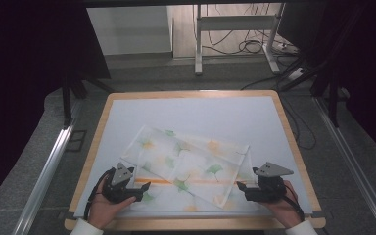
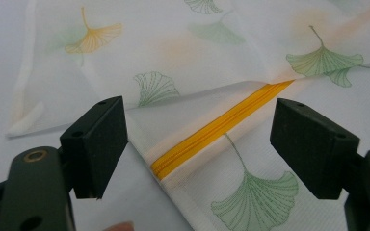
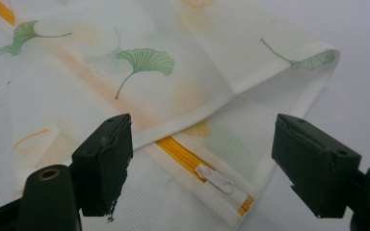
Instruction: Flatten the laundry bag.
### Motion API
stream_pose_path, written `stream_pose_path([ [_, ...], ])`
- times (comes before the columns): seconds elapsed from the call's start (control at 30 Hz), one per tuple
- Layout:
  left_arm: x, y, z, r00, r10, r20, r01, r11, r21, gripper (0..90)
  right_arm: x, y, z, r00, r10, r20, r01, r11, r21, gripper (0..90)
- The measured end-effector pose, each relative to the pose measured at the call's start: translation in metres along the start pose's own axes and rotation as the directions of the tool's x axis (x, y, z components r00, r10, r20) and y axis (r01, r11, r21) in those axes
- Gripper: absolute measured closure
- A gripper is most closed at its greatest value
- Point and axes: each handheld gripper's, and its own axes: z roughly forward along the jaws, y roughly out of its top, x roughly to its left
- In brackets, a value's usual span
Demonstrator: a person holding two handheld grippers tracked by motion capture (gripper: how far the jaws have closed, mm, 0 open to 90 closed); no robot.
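A white mesh bag (image 1: 191, 161) printed with green and orange ginkgo leaves lies flat, partly folded over itself, on the near half of the table. An orange zipper (image 1: 152, 181) runs along its near part. My left gripper (image 1: 144, 188) sits at the bag's near left, open. Its jaws straddle the zipper's end (image 2: 207, 134) without touching the cloth (image 2: 173, 48). My right gripper (image 1: 242, 188) is at the bag's near right corner, open too. Between its jaws lie the zipper (image 3: 178, 150) and the white zipper pull (image 3: 217, 179) under a folded flap (image 3: 212, 62).
The table has a pale top (image 1: 200, 112) and a wooden rim (image 1: 293, 147). Metal rails (image 1: 49, 166) run along both sides. Beyond the far edge are a white desk frame (image 1: 198, 49) and cables (image 1: 245, 46) on the floor.
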Motion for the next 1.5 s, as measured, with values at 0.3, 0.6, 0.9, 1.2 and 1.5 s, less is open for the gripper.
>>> stream_pose_path([
  [0.3, 0.001, 0.000, 0.000, 1.0000, -0.005, 0.001, 0.005, 1.0000, -0.004, 20.8, 0.003, 0.001, -0.001, 0.9999, 0.000, -0.012, 0.000, 1.000, -0.002, 23.3],
  [0.6, 0.000, 0.000, -0.001, 0.9999, -0.011, 0.011, 0.011, 0.9999, -0.008, 20.8, 0.007, 0.007, -0.002, 0.9992, -0.008, -0.039, 0.008, 1.000, -0.008, 24.2],
  [0.9, 0.001, 0.000, -0.001, 0.9997, -0.023, 0.011, 0.023, 0.9997, -0.007, 20.9, 0.016, 0.019, -0.001, 0.9973, -0.030, -0.067, 0.029, 0.999, -0.022, 24.2],
  [1.2, 0.000, 0.000, -0.003, 0.9995, -0.032, 0.008, 0.032, 0.9994, -0.013, 20.9, 0.039, 0.044, 0.016, 0.9882, -0.075, -0.134, 0.074, 0.997, -0.015, 23.9],
  [1.5, 0.001, -0.001, -0.004, 0.9993, -0.033, 0.016, 0.033, 0.9993, -0.018, 20.9, 0.065, 0.064, 0.041, 0.9767, -0.103, -0.188, 0.108, 0.994, 0.015, 23.8],
])
